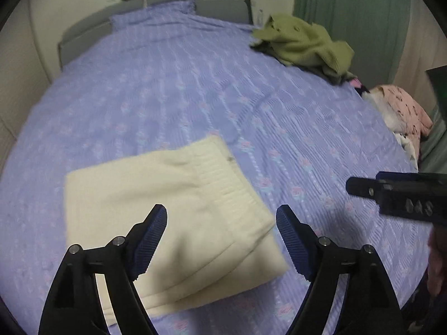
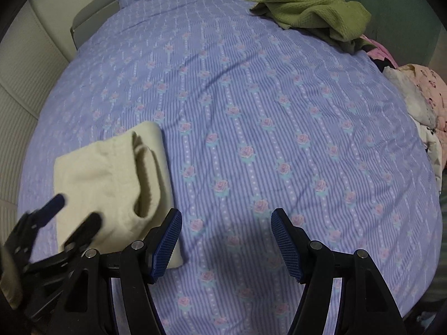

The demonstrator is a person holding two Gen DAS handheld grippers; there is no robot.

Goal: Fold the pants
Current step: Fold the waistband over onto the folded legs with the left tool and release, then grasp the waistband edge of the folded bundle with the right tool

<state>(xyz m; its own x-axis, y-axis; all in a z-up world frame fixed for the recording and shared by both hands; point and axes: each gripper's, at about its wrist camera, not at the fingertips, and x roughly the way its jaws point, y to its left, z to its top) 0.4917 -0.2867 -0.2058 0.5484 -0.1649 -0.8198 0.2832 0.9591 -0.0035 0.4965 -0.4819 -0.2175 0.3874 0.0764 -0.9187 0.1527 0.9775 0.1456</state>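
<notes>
Cream pants [image 1: 156,212] lie folded into a compact rectangle on the purple floral bedspread [image 1: 173,92], ribbed waistband on top. My left gripper [image 1: 220,229] is open and empty, hovering just above the pants' near right part. It also shows in the right wrist view [image 2: 75,215] over the pants [image 2: 111,178]. My right gripper [image 2: 226,231] is open and empty over bare bedspread [image 2: 251,97], to the right of the pants. It shows in the left wrist view [image 1: 360,188] at the right edge.
A crumpled green garment [image 1: 304,44] lies at the bed's far right corner. Pink and white patterned clothes [image 1: 402,111] are piled along the right edge. A grey headboard [image 1: 83,33] and pale walls stand behind; green curtain [image 1: 349,5] at far right.
</notes>
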